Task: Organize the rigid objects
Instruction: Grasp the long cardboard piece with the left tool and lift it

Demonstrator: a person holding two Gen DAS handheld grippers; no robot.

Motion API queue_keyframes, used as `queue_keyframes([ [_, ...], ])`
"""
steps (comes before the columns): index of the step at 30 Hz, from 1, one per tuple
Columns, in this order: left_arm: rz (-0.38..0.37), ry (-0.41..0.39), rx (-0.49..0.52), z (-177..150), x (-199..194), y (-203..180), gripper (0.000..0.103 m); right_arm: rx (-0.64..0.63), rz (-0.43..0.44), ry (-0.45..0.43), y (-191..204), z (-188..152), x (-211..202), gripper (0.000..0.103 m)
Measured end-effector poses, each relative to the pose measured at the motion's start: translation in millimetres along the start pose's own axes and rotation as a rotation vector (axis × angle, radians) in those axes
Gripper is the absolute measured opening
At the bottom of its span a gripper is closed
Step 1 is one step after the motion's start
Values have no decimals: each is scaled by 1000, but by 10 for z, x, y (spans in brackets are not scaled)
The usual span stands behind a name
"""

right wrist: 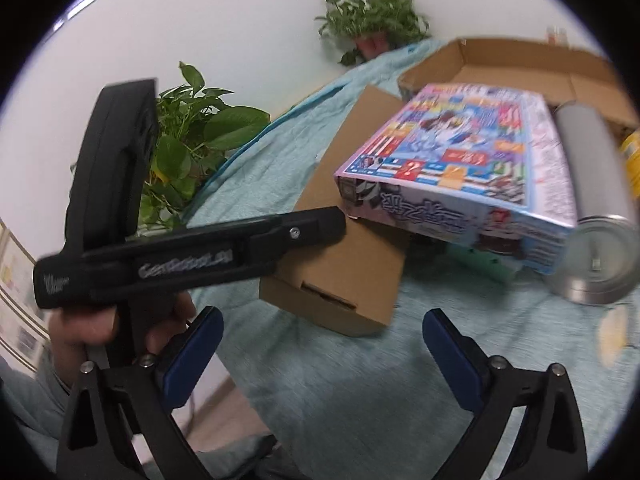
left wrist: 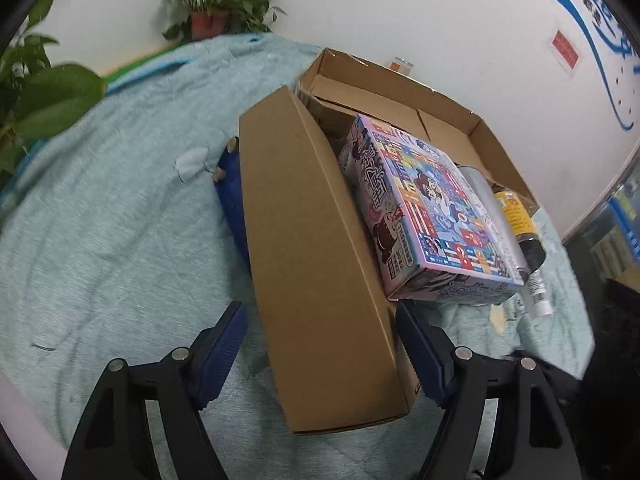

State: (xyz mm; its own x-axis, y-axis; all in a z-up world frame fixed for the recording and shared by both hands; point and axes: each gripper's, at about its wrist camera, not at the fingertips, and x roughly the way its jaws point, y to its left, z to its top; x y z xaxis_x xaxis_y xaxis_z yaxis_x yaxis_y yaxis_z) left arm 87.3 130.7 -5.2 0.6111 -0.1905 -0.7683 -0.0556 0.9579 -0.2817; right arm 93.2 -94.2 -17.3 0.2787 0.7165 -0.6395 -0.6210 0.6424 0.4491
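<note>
Left gripper: jaws spread, straddling the near end of the carton, which lies on the bench cloth with its long axis running away from the gripper toward the tray. Game box: right of carton, tilted. Right gripper: spread, empty, farther back. Left is nearer.

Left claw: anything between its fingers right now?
Yes. In the left wrist view the long brown carton sits between the open left claw's fingers, its near end reaching past their tips.
</note>
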Motion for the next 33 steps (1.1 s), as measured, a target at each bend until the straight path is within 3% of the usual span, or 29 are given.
queue_keyframes([
  [4,-41,20,-25,51,20,202,74,60,39,56,-62,163,273,90],
  [9,-89,49,-98,71,-4,534,74,-12,34,127,198,301,609,86],
  [13,-58,51,-120,116,-104,837,74,-57,65,126,433,382,737,86],
  [16,-112,84,-124,147,-64,971,74,-72,56,120,424,399,734,86],
  [22,-215,155,-47,280,208,789,76,13,5,135,263,463,742,86],
  [24,-196,163,-25,303,270,710,79,24,-15,139,262,481,761,86],
  [29,-133,136,69,319,190,504,68,24,-60,135,294,488,754,85],
  [33,-105,118,122,280,102,402,67,12,-81,117,350,464,712,85],
])
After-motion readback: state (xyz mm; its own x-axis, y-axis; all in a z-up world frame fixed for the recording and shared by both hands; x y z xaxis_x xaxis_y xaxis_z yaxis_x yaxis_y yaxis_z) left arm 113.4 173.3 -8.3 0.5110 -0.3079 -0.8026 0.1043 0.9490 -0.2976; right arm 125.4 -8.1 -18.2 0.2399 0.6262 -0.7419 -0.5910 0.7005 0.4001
